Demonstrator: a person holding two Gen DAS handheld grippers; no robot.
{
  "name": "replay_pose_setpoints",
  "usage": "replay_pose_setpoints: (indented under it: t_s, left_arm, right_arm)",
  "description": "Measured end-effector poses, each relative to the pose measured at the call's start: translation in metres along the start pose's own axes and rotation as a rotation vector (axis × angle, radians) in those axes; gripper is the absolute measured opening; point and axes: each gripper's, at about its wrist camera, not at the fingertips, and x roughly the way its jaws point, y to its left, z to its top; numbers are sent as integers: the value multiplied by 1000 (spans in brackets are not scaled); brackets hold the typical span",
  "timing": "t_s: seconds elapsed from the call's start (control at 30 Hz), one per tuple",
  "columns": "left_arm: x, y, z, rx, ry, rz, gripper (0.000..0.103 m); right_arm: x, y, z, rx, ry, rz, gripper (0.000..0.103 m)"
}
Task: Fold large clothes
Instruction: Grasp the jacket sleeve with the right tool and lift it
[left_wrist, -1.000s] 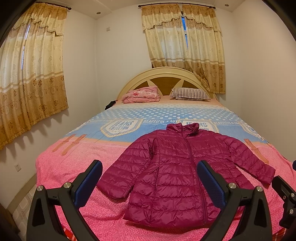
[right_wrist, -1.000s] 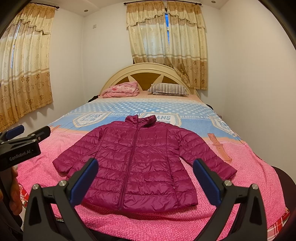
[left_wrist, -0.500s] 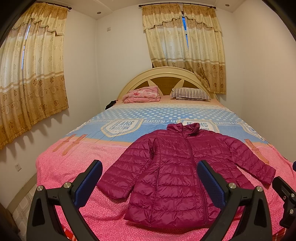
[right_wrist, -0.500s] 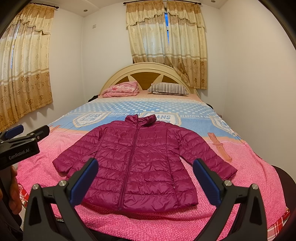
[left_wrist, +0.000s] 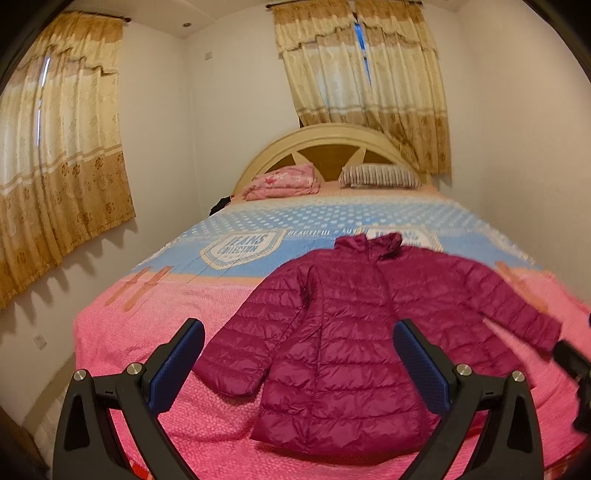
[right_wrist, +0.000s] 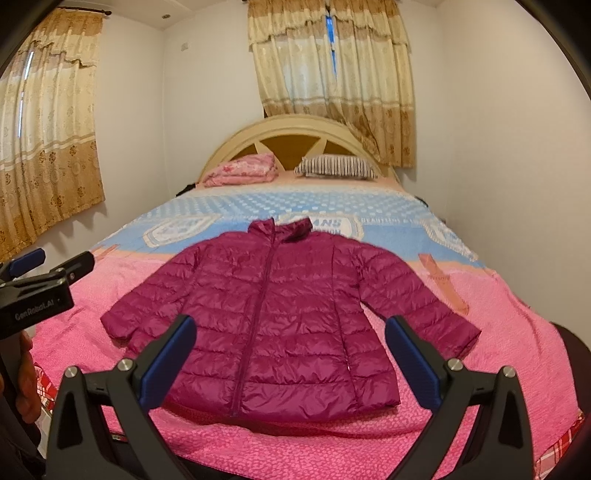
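On a pink-and-blue bedspread (right_wrist: 369, 435), a magenta quilted down jacket (right_wrist: 288, 317) is faced by left gripper (left_wrist: 299, 365) and right gripper (right_wrist: 291, 358), both held agape; slippery fabric could be lost mid-fold.

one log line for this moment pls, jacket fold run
stage: pre-grasp | jacket: flat on bed, zipped, sleeves spread, unfolded | left gripper: open, empty | right gripper: open, empty
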Motion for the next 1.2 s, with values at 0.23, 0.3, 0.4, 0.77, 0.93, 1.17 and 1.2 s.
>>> replay_pose_setpoints:
  t_s: [0.23, 0.3, 0.4, 0.77, 0.93, 1.17, 1.2]
  left_arm:
    - [67, -12, -18, 49, 94, 16, 102]
    - [88, -16, -20, 60, 112, 27, 102]
    - [114, -19, -20, 70, 129, 28, 102]
    - [195, -16, 1, 74, 156, 102, 102]
    - [233, -17, 5, 86, 189, 132, 102]
    - [285, -17, 1, 119, 241, 197, 102]
    - [293, -15, 0, 116, 254, 204, 102]
  right_arm:
    - [54, -60, -18, 100, 91, -104, 103]
    - [68, -78, -24, 134, 124, -137, 103]
    - [89, -113, -33, 184, 163, -203, 103]
    - [131, -222, -39, 415, 267, -372, 97]
    - [152, -252, -49, 489, 348, -363, 79]
    - [166, -254, -52, 447, 377, -306, 29]
    - [166, -253, -50, 431, 376, -302, 25]
